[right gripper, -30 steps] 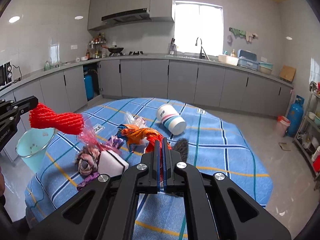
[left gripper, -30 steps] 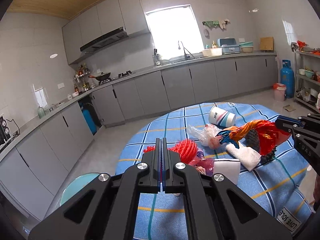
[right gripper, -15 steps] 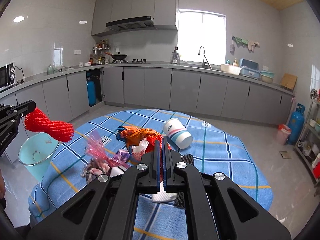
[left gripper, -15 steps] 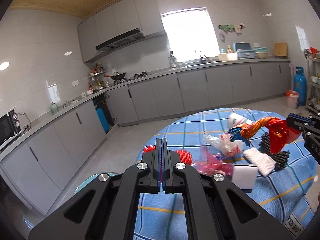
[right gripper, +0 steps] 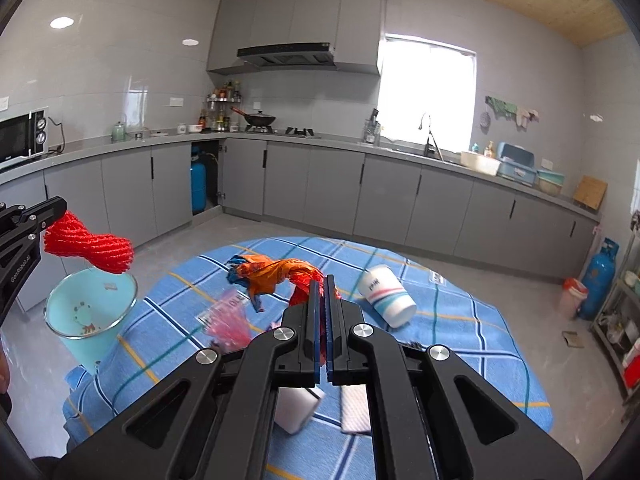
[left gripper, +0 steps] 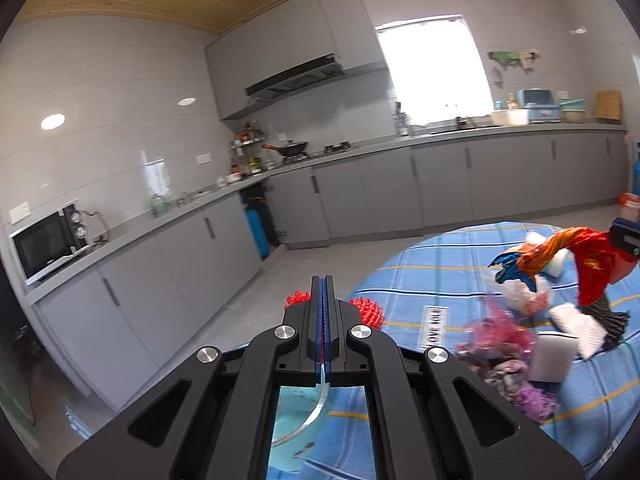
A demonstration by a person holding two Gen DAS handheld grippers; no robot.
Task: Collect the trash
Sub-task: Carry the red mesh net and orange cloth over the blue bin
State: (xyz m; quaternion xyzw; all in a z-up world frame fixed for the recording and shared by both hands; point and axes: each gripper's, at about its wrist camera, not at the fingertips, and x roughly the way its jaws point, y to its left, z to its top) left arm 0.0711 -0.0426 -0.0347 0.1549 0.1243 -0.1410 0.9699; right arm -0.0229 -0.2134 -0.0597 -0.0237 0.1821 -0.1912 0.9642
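Between the fingers of my left gripper (left gripper: 323,292) I am pinching a red mesh sleeve (right gripper: 90,246), its jaws closed tight on one end. From the right wrist view the sleeve is sticking out sideways from the left gripper (right gripper: 60,205) and hanging just above the teal bin (right gripper: 82,334), which is standing on the floor beside the table (right gripper: 460,344). From the left wrist view the sleeve (left gripper: 366,310) is peeking out on both sides of the fingers, and the bin (left gripper: 298,412) is showing below them, between the gripper's arms.

My right gripper (right gripper: 324,284) is clamped shut on an orange and red foil wrapper (right gripper: 276,274), which is trailing out ahead and to the left of its tips, lifted clear of the blue checked cloth. In the left wrist view the right gripper (left gripper: 628,240) is coming in from the right edge, with the wrapper (left gripper: 560,256) dangling from it over the other trash.

Under and ahead of my right gripper, more trash is lying on the table: a pink plastic bag (right gripper: 230,320) to the left, a white block (right gripper: 296,408) and a white cloth (right gripper: 354,410) beneath the gripper's arms, and a paper cup (right gripper: 386,294) tipped on its side to the right. Near the wrapper in the left wrist view, a black mesh piece (left gripper: 608,320) is lying against the white cloth (left gripper: 580,326).
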